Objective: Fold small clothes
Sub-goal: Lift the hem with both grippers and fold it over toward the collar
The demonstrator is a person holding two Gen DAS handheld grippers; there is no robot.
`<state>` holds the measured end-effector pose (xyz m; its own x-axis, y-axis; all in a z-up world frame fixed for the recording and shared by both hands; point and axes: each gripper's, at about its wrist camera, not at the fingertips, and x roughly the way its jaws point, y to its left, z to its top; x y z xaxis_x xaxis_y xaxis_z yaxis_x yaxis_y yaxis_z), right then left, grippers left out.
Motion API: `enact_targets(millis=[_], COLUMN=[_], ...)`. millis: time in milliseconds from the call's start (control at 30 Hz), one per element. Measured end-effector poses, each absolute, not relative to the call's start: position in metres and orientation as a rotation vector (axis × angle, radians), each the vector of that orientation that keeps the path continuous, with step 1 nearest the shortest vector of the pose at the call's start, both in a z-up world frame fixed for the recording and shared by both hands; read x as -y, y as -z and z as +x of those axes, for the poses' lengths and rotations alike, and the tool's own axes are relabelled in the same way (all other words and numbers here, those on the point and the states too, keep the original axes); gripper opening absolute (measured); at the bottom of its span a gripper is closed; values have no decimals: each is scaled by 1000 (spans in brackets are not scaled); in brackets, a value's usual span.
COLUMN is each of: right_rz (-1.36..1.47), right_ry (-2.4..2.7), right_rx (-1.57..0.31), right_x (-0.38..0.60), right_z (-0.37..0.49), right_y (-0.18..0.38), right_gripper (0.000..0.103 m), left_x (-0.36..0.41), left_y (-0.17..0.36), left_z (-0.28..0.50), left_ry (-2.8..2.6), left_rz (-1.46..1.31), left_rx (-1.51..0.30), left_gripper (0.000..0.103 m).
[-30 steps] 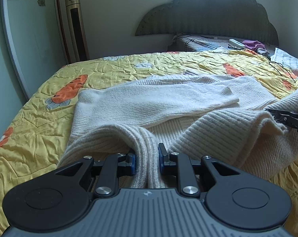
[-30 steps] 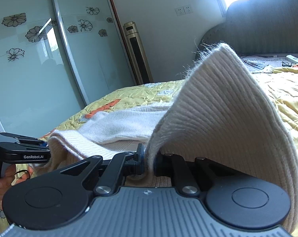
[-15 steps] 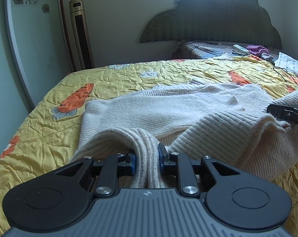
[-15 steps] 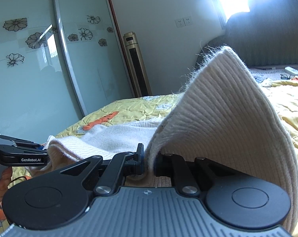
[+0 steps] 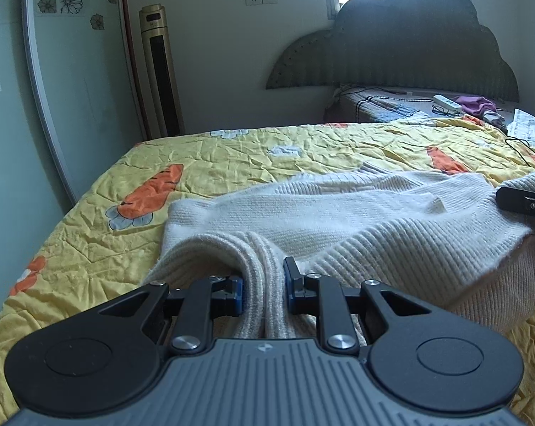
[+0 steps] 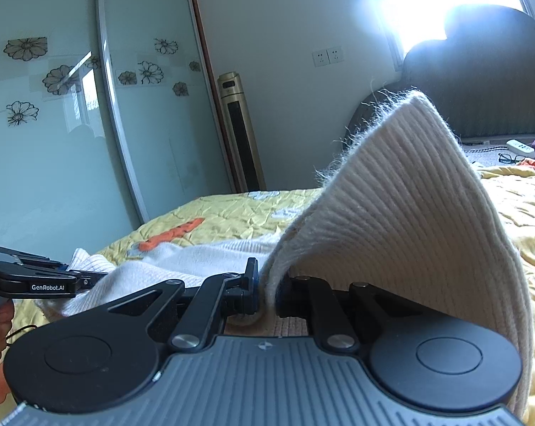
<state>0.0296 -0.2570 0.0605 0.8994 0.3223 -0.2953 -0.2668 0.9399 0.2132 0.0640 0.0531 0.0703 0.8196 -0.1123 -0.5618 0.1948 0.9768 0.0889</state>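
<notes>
Sweater (image 5: 338, 213) (cream knit) on yellow bedspread (image 5: 231, 156); left gripper (image 5: 263, 284), right gripper (image 6: 267, 289) both clamping it.

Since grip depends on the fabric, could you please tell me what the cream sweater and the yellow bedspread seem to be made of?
Cream sweater: a soft ribbed knit, probably wool or a fuzzy blend; vertical ribs and loose stray fibres show along its lifted edge. Yellow bedspread: a thin, matte woven cloth, perhaps quilted cotton; it is finely creased, with printed carrots.

we see from both wrists, low and close over the bed (image 5: 89, 248), facing the far headboard (image 5: 409, 46); both views share the sweater (image 5: 338, 213), heater (image 6: 239, 131) and wardrobe (image 6: 89, 124).
</notes>
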Motion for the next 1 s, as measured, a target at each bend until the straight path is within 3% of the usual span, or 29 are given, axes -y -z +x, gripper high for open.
enact_targets(millis=[1000], right_rz=[263], right_ry=[-264], right_rx=[-350], right_x=[269], right_z=[111], right_y=[-58], right_gripper=[14], left_x=[-51], left_y=[-71], left_z=[151], left_ry=[152], left_rz=[64], left_rx=[-639], left_gripper=[20])
